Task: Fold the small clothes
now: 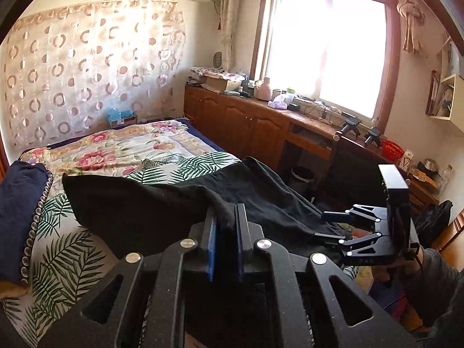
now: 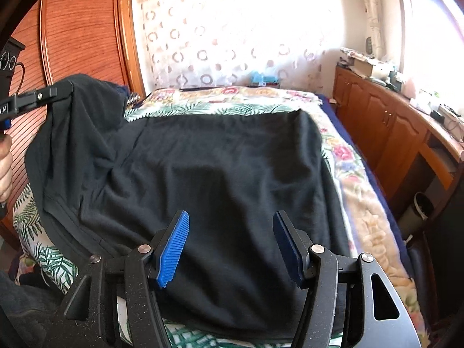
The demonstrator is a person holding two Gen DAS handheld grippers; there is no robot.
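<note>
Right gripper [image 2: 230, 246] hovers wide, unloaded, over the black garment [image 2: 220, 174] spread on the bed [image 2: 362, 203]; left gripper [image 2: 62, 91], at 10 o'clock, pinches one lifted corner, likely slipping if tugged.

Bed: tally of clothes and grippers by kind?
Black garment: 1, spread on the bed, one edge lifted
Dark navy garment: 1, beside it
left gripper: 1, shut on the black garment
right gripper: 1, open
Total: 4
</note>
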